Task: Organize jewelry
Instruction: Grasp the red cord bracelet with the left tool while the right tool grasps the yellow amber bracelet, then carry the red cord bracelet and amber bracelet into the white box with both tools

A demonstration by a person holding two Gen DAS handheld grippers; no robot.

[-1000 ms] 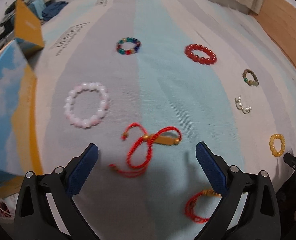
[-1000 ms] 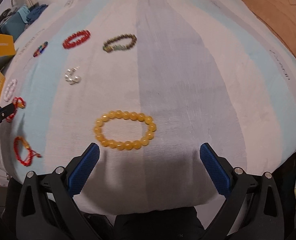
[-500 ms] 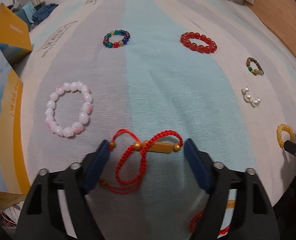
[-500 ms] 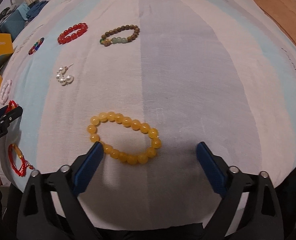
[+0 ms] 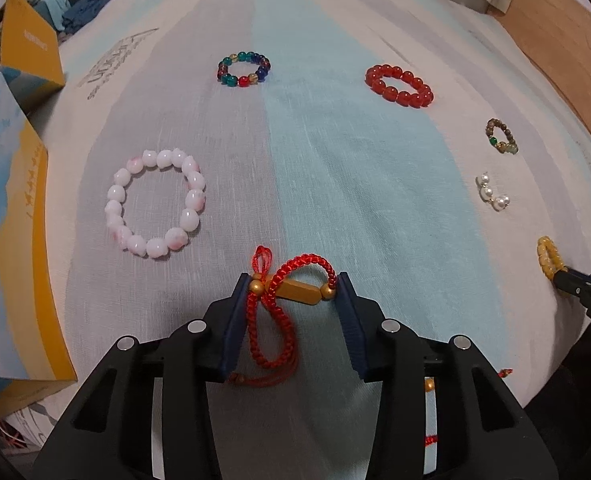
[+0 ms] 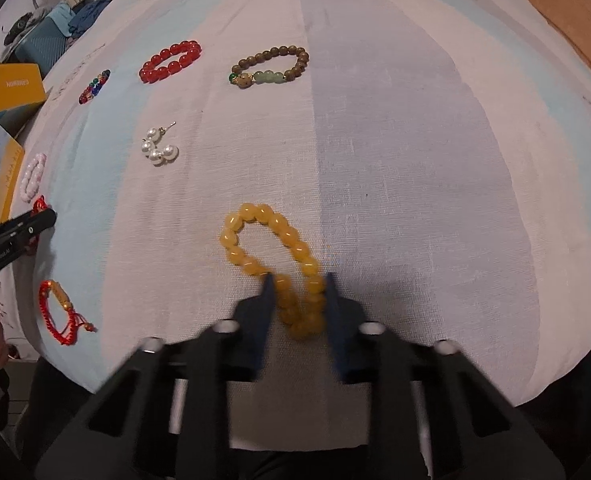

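Left hand-held gripper (image 5: 293, 294) has just closed, pinching my red cord bracelet (image 5: 283, 300); right hand-held gripper (image 6: 297, 294) has just closed, pinching the yellow bead bracelet (image 6: 271, 256).

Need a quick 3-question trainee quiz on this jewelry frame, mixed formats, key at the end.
1. True or false: the right hand-held gripper is closed on the yellow bead bracelet.
2. What sits between the fingers of the left hand-held gripper? A) pink-white bead bracelet B) red cord bracelet with a gold bar C) pearl earrings
3. Fill in: in the right wrist view, the brown bracelet has a few ____ beads.

Key: 1 true; 2 B; 3 green.
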